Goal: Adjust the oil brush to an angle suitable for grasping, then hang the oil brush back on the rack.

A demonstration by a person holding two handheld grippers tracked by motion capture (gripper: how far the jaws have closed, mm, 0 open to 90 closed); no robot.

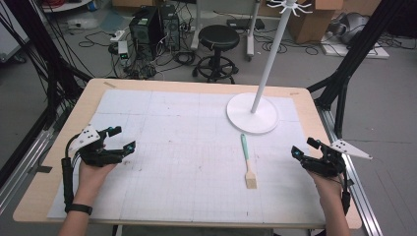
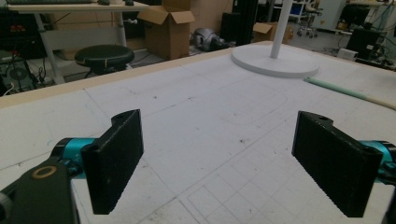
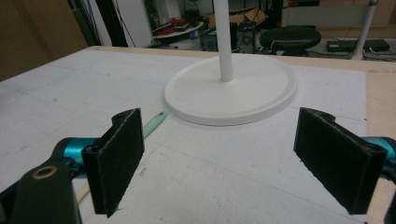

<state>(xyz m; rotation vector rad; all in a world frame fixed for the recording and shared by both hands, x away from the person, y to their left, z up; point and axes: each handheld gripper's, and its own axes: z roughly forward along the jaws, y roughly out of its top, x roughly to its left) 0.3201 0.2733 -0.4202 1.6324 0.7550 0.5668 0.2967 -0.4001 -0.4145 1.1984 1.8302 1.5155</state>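
**Both claws held wide and empty, brush lying between them**

Forearms are seen entering from the bottom of the high view, one claw carried in each hand. The left claw (image 1: pixel 119 138) is held over the left part of the white gridded mat (image 1: pixel 187 162) that covers the wooden surface (image 1: pixel 46 182); its jaws are spread wide and nothing is gripped or touched by them. The right claw (image 1: pixel 301 150) is held near the mat's right edge, its jaws likewise spread wide with only bare mat seen between them.

A brush (image 1: pixel 248 160) with a pale green handle and a light wooden head is laid flat on the mat, left of the right claw and well apart from the left one. Its handle is pointed toward the round white base (image 1: pixel 252 114) of a coat stand (image 1: pixel 275 46), which is set at the far right of the mat. In the right gripper view, the green handle (image 3: pixel 154 123) is seen just beside the left jaw, untouched.
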